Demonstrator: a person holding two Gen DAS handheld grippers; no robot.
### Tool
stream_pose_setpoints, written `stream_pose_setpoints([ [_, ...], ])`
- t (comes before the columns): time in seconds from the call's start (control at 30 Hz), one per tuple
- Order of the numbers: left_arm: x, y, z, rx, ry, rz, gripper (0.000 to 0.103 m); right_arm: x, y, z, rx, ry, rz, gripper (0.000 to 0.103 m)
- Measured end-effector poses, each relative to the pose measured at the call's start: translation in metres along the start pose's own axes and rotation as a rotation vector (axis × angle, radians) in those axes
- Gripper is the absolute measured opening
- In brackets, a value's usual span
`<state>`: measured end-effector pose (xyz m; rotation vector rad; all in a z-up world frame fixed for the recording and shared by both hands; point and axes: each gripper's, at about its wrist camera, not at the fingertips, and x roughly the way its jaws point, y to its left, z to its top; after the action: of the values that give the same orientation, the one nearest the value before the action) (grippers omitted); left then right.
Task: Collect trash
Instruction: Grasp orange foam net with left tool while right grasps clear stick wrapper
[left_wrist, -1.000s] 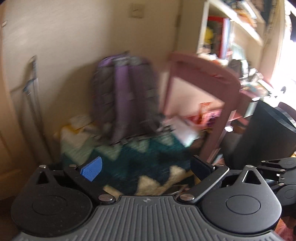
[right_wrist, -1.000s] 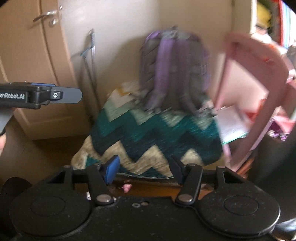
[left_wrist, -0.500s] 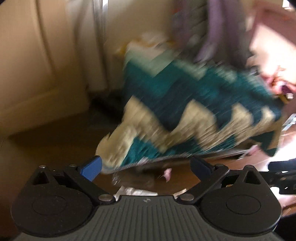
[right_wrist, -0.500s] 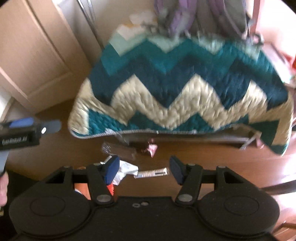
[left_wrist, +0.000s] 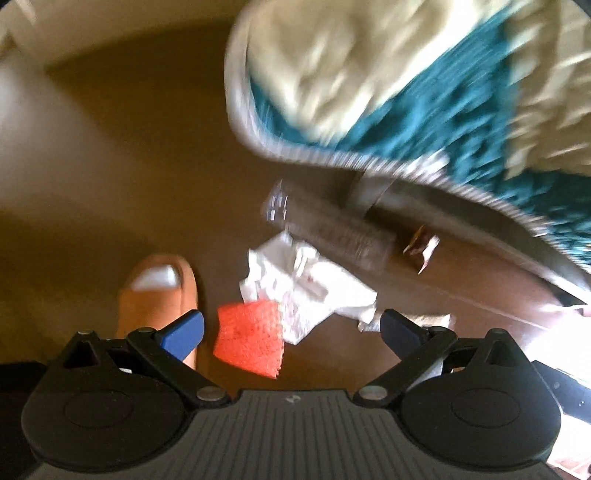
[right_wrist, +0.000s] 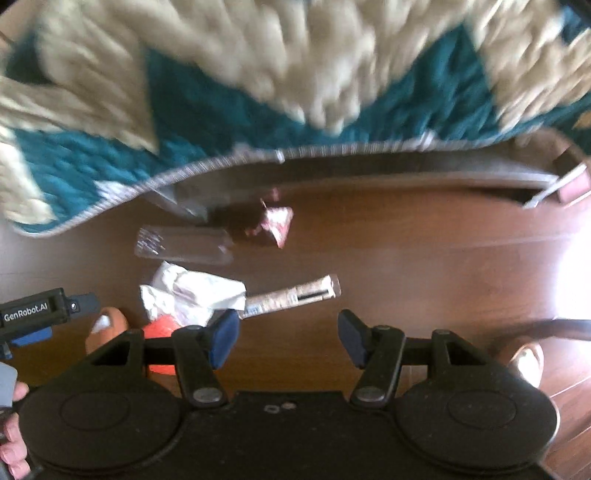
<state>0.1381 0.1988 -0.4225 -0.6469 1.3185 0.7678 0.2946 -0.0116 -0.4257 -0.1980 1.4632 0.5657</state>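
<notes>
Dim, warm light; blown-out glare at the right edge; motion blur smears the quilt (right_wrist: 258, 74); fisheye-curved edges.

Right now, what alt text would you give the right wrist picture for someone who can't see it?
Trash lies on a brown wooden floor below an open claw: crumpled white paper, a clear wrapper, a pink wrapper and a thin stick wrapper. A teal and cream quilt hangs above them.
</notes>
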Motion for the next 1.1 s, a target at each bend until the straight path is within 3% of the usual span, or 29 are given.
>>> stream_pose_setpoints([
  [0.13,0.062,0.014,0.003,-0.081,0.135,0.013,0.102,0.049,-0.007,0.009,0.097,0.058,-0.002,0.059],
  [0.53,0.182,0.021,0.0,-0.051,0.349,0.11,0.102,0.166,-0.039,0.02,0.457,0.216,-0.013,0.057],
  [0.77,0.208,0.019,-0.008,-0.023,0.386,0.118,0.101,0.194,-0.037,0.018,0.554,0.224,0.013,0.057],
  [0.9,0.216,0.025,-0.014,-0.026,0.41,0.12,0.086,0.204,-0.034,0.015,0.566,0.227,-0.023,0.058],
  [1.0,0.218,0.028,-0.015,-0.038,0.409,0.114,0.086,0.204,-0.028,0.014,0.568,0.213,-0.047,0.057],
  [1.1,0.216,0.027,-0.016,-0.027,0.404,0.108,0.082,0.204,-0.023,0.015,0.554,0.227,-0.115,0.038],
])
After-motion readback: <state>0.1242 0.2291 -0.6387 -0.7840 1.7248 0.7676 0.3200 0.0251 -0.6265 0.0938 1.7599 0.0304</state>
